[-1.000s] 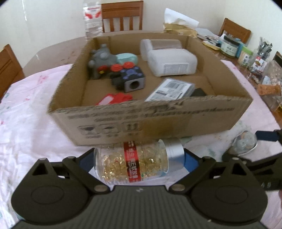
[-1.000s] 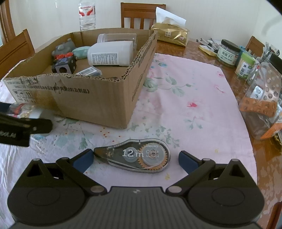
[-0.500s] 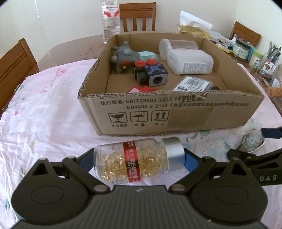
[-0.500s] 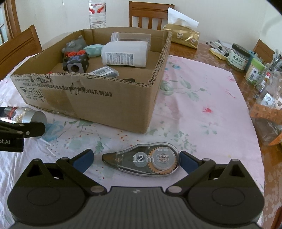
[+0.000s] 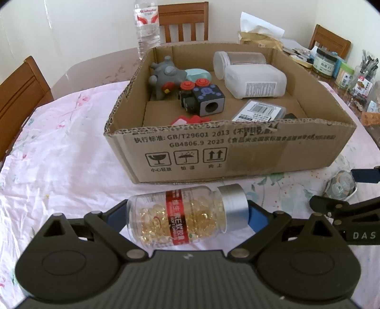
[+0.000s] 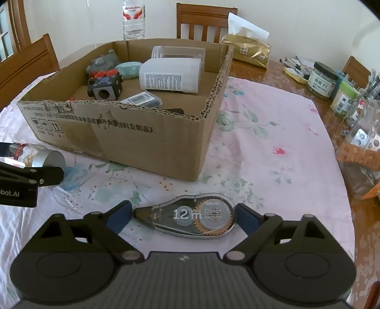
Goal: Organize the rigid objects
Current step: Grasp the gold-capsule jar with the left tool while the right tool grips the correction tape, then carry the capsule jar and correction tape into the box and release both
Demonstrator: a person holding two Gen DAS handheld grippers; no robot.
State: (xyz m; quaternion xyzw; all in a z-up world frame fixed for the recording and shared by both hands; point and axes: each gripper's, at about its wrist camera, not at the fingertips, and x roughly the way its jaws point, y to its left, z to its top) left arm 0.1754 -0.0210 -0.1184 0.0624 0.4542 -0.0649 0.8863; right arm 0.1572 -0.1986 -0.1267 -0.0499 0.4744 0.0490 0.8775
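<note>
My left gripper (image 5: 185, 214) is shut on a clear capsule bottle (image 5: 187, 215) with a red label and silver cap, held sideways above the tablecloth in front of the cardboard box (image 5: 237, 152). My right gripper (image 6: 182, 214) is shut on a clear correction tape dispenser (image 6: 190, 215) marked 12m, also held above the cloth. The box (image 6: 142, 140) holds a grey toy (image 5: 166, 76), a black cube (image 5: 209, 99), a white jug (image 5: 256, 80), a clear jar (image 5: 237, 60) and a small flat case (image 5: 258, 111). The bottle's cap (image 6: 47, 159) shows at the left of the right wrist view.
A water bottle (image 5: 146, 26) and wooden chairs (image 5: 182, 21) stand behind the box. A gold tissue pack (image 6: 249, 50) lies at the back right. Jars and pens (image 6: 332, 88) crowd the table's right edge. The floral cloth (image 6: 273, 142) lies bare right of the box.
Both grippers have risen and drawn back from the box, each still holding its object. The view now looks down into the box from higher up.
</note>
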